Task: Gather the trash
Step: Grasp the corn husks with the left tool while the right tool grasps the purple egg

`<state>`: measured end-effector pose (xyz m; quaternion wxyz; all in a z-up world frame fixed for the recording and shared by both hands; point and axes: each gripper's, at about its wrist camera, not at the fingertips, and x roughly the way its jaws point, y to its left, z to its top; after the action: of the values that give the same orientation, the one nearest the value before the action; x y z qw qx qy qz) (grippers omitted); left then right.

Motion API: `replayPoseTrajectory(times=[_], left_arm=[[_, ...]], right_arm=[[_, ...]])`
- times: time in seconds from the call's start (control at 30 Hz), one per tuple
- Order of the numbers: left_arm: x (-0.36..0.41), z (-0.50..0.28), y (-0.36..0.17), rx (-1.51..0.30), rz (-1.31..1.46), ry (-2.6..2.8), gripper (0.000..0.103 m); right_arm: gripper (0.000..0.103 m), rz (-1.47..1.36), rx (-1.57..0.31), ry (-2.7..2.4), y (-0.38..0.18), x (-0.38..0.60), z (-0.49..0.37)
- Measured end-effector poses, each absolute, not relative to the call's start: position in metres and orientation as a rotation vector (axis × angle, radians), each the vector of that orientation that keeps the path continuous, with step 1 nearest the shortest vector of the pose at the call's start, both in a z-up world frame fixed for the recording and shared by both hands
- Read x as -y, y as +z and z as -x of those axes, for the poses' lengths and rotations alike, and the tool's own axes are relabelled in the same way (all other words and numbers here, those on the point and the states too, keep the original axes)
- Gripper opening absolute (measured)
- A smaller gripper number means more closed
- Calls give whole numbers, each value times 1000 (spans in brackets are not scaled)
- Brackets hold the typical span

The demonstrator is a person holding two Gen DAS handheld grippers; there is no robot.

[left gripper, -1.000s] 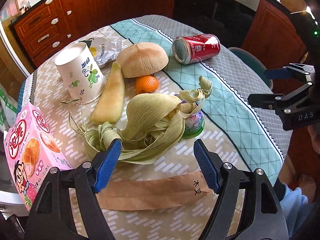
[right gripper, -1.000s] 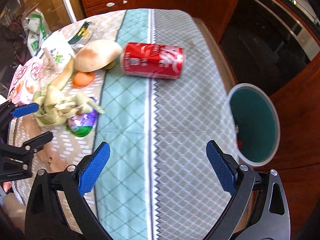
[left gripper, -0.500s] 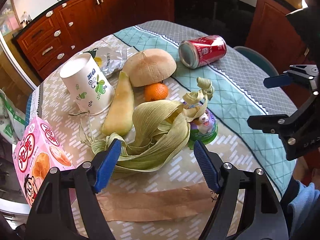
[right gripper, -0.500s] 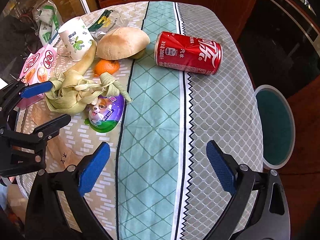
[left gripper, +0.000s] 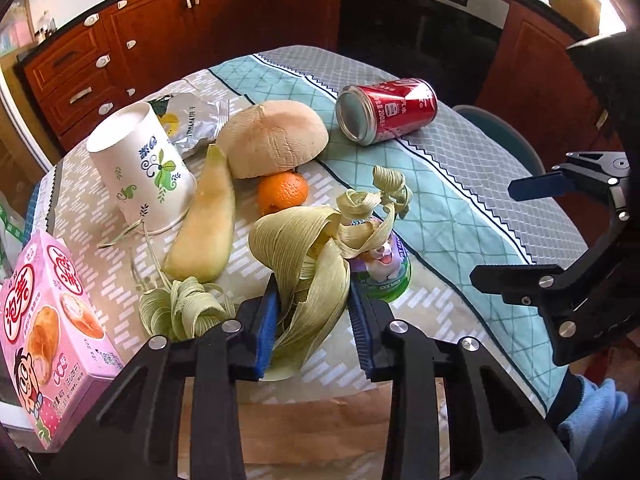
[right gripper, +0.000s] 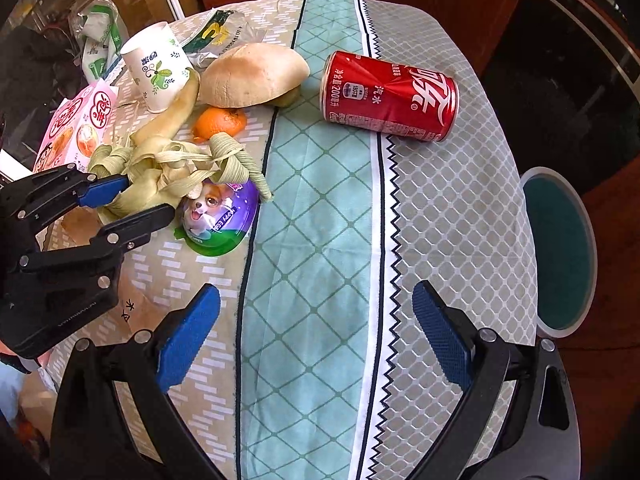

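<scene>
Farthest to the left of our left tool (left gripper: pixel 314 322) stands the pink cardboard snack box (left gripper: pixel 48 336), upright at the counter's (left gripper: pixel 472 184) edge. Beyond it, ahead and left of the tool, the white paper cup with a green floral print (left gripper: pixel 140 168) sits upside down, and the pale yellow curved melon rind (left gripper: pixel 204 224) lies against its rim with a crumpled silver snack wrapper (left gripper: pixel 188 122) behind. We judge all of these scattered leftovers to be waiting for collection.

Directly in the tool's grasp is the pale green bundle of dried corn husks (left gripper: pixel 308 264): the blue pads are closing on it, leaves already pressed between them, one curled strand spilling out to the left. We take it from the near end because the loose leaves bunch there and give something to pinch.

Just ahead lie the small orange tangerine (left gripper: pixel 283 194) and the tan half coconut shell (left gripper: pixel 274 140), dome up. Right of the husks, touching them, sits the purple and green plastic egg capsule with a puppy picture (left gripper: pixel 382 264).

Farther right, the dented red soda can (right gripper: pixel 390 96) lies on its side. Our right tool (right gripper: pixel 316 340) hangs spread wide over bare cloth, holding nothing, near the teal round bin (right gripper: pixel 560 252) off the counter's right edge.
</scene>
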<state>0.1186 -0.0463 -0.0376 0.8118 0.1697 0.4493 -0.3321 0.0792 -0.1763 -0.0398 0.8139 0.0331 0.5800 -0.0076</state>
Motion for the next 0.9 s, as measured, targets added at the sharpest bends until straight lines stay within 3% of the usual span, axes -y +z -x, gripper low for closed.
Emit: replayPoseTrajectory(times=[0.3,0.43,0.57,0.73,0.8,0.83,0.9], left_arm=[[-4,-122,12,-941,-162,-654,31],[-14,-127,15,-951,-106,-637,31],[-18,-131,13,-966,-70,-641,31],[-13,-133,7,-984,-57,-644,31],[-12,-133,5,-987,-55,-643,32],[-11,-133,4,-989,-56,-642,32],[-9,-132,4,-992,-56,-641,32]], right_arm=[[93,-82,-1189,78,-36,146,-96],[79,-119,-1194,100,-44,134,-112],[71,-109,-1207,96,-55,124,-124],[71,-44,-1180,72,-60,114,-128],[65,-2,-1166,51,-60,111,-126],[55,12,-1155,50,-59,110,-125],[51,9,-1155,51,-57,110,-121]])
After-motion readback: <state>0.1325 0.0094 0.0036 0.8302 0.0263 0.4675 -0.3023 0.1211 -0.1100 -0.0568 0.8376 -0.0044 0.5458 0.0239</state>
